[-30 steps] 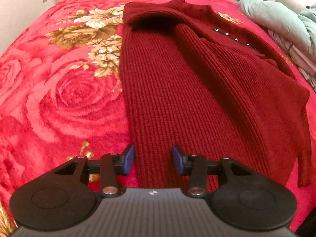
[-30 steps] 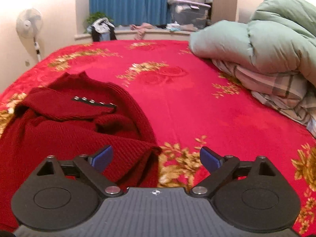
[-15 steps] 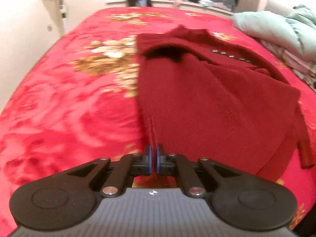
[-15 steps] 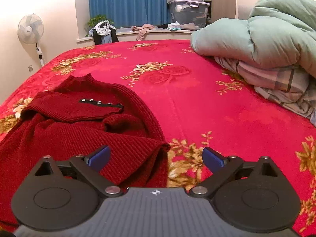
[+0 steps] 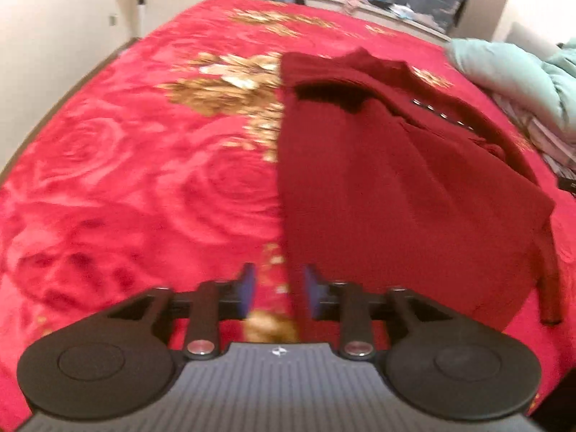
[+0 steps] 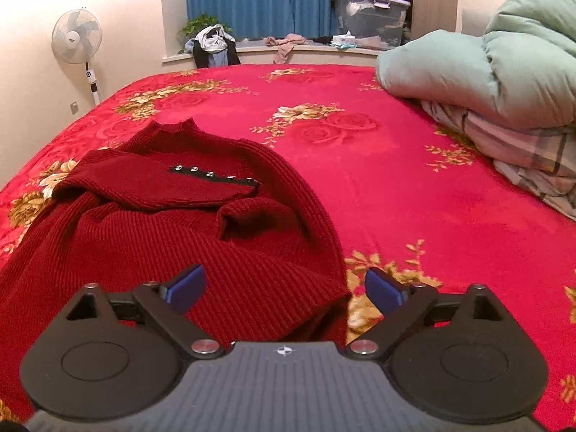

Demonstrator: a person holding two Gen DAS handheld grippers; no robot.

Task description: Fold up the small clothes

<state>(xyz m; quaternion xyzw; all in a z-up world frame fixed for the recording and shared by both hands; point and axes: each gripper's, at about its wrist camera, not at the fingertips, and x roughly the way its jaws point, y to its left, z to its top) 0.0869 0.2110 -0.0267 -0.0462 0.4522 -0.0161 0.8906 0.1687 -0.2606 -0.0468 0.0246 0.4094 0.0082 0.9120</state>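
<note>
Across the bed's red rose-patterned blanket (image 6: 414, 187), sprawled toward its left side and well apart from the pale green duvet (image 6: 478, 68) heaped on striped bedding at the right: a dark red ribbed knit sweater (image 6: 172, 223), partly folded, with one sleeve laid across the chest and a row of small metal studs (image 6: 212, 174) along that sleeve. Likely soft, thick and fairly weighty for a small garment; prone to stretch and sag when lifted from a single point, unlikely to slip on the plush blanket, not fragile apart from snagging at the studs. Best taken at the hem corners or along the long side edge, both layers pinched together, lifted low and carried over rather than dragged. Nearest the right wrist camera, the lower right corner of the knit (image 6: 324, 298), bunched and reaching between the blue pads. Right claw (image 6: 284, 288) spread wide, straddling that corner; whether a pad touches the cloth cannot be told, and nothing gripped. Left claw (image 5: 277, 289) parted to a narrower gap at the sweater's left edge near the hem, view blurred, edge (image 5: 291, 270) running up between the pads, seemingly unclamped; contact there cannot be told.
</note>
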